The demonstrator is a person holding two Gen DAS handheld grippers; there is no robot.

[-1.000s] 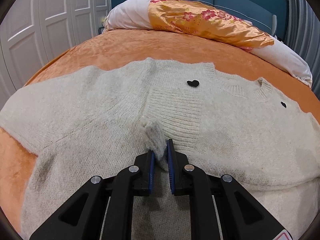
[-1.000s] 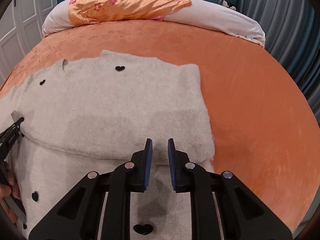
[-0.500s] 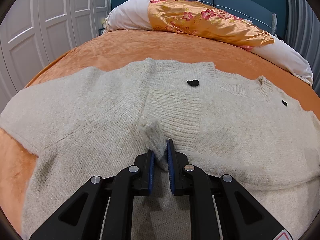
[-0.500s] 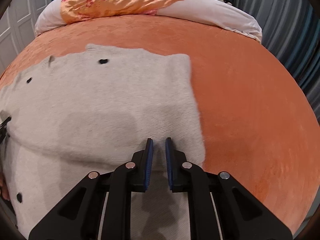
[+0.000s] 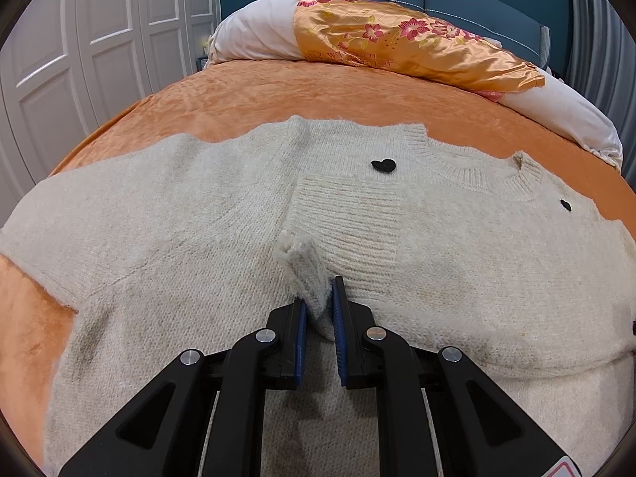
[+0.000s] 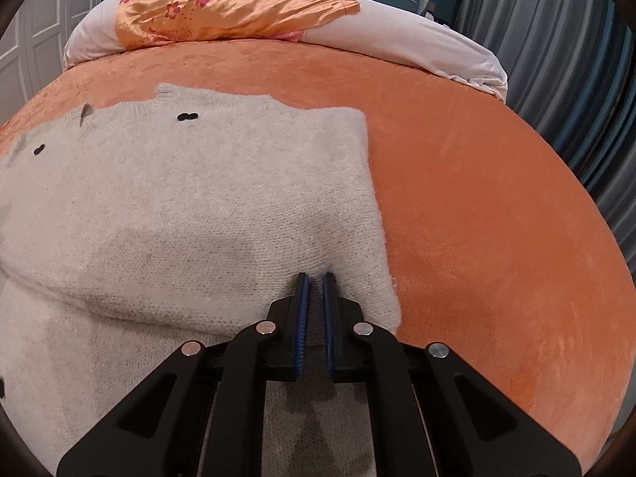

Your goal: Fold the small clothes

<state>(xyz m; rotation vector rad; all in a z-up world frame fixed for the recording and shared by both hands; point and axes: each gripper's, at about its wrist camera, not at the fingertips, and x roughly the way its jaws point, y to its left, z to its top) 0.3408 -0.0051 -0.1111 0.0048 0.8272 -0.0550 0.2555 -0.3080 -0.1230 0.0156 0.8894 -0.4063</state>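
The left gripper (image 5: 318, 298) reaches forward low over the sweater (image 5: 179, 214), its fingers (image 5: 299, 318) drawn narrow and pinching a raised tuft of cuff edge (image 5: 308, 274) that stands up between the blue pads. The right gripper (image 6: 313, 290) also points forward and down, its fingers (image 6: 303, 298) nearly together with their tips pressed at the lower hem of the folded sleeve; whether any knit is caught between them, I cannot tell.

The sweater is cream, fuzzy knit, lying flat on the orange bed (image 5: 238, 91), spread across the middle of both views. In the left view a ribbed cuff (image 5: 349, 222) lies folded in over the chest, from the gripper toward 12 o'clock, and a black heart (image 5: 383, 165) sits just beyond it. The ribbed collar (image 5: 477, 175) curves at 1 o'clock, with a second small heart (image 5: 565, 205) at 2 o'clock. In the right view the folded part's straight side edge runs from the gripper toward 12 o'clock, bare bedspread to 3 o'clock of it. A pillow (image 6: 417, 43) with an orange floral cover (image 6: 230, 4) lies at the far end of the bed.
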